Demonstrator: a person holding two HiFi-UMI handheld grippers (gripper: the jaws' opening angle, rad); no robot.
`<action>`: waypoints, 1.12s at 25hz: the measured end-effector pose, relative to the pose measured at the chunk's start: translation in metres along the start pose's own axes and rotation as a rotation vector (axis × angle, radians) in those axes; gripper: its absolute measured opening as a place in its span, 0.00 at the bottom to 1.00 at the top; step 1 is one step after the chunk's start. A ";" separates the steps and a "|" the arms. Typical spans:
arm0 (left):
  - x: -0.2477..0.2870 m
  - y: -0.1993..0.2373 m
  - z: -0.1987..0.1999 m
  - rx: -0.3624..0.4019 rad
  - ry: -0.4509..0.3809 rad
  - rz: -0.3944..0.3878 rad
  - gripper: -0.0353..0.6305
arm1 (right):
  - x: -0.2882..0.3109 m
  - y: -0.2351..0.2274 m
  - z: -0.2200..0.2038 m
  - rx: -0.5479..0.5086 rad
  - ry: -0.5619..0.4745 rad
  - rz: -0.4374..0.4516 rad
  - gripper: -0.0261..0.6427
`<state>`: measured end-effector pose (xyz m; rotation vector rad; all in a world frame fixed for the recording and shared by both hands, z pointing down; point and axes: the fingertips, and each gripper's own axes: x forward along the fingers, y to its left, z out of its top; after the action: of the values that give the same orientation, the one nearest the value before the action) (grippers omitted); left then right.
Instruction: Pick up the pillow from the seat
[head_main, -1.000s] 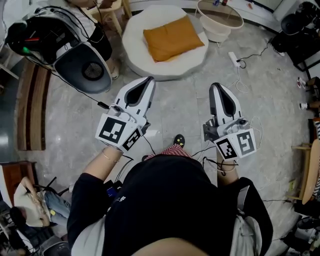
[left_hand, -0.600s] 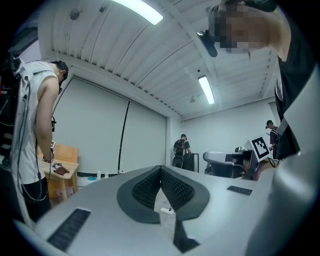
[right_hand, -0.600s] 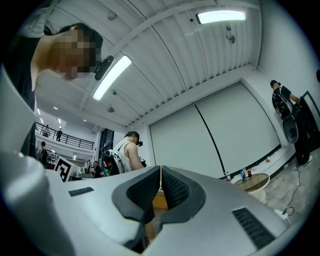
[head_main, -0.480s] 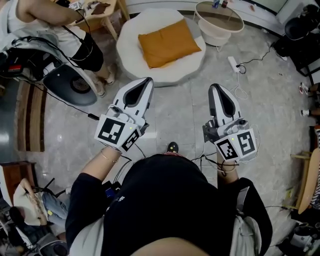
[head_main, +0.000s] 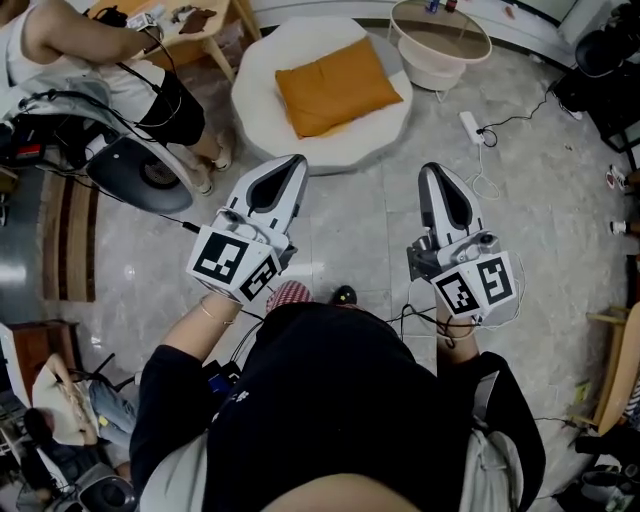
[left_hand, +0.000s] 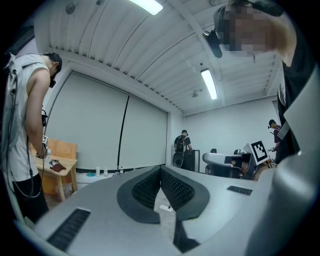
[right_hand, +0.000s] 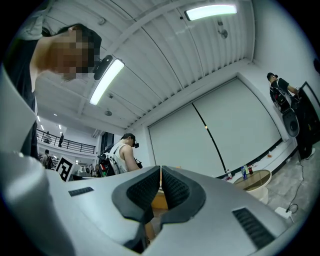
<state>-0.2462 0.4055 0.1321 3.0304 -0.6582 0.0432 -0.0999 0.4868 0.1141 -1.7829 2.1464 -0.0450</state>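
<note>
Pillow (head_main: 338, 86) lay on the round white seat (head_main: 265, 135), ahead of both tools and apart from them, its long axis crosswise to them, slightly skewed. Left tool (head_main: 295, 162) was nearer (tip by the seat's near rim in the head view); right tool (head_main: 433, 172) sat off to the side. Both were pinched closed w/ nothing held. Right tool's view caught only an orange sliver; left's showed no pillow.

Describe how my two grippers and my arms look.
The left gripper and right gripper are white tapered shells with dark ribbed fingers. Each carries a cube of black-and-white square markers at the rear, with thin cables trailing. The sleeves are black and short.
</note>
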 end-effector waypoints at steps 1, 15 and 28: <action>-0.001 0.001 -0.001 0.007 0.009 0.004 0.07 | 0.000 0.000 0.001 0.001 -0.002 0.003 0.07; 0.035 0.026 0.003 0.012 -0.011 -0.029 0.07 | 0.031 -0.014 -0.005 -0.021 0.004 0.002 0.07; 0.094 0.088 0.004 -0.024 -0.050 -0.029 0.07 | 0.097 -0.053 -0.003 -0.060 0.002 0.012 0.07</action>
<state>-0.1975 0.2868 0.1340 3.0260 -0.6133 -0.0412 -0.0653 0.3819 0.1058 -1.8036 2.1815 0.0208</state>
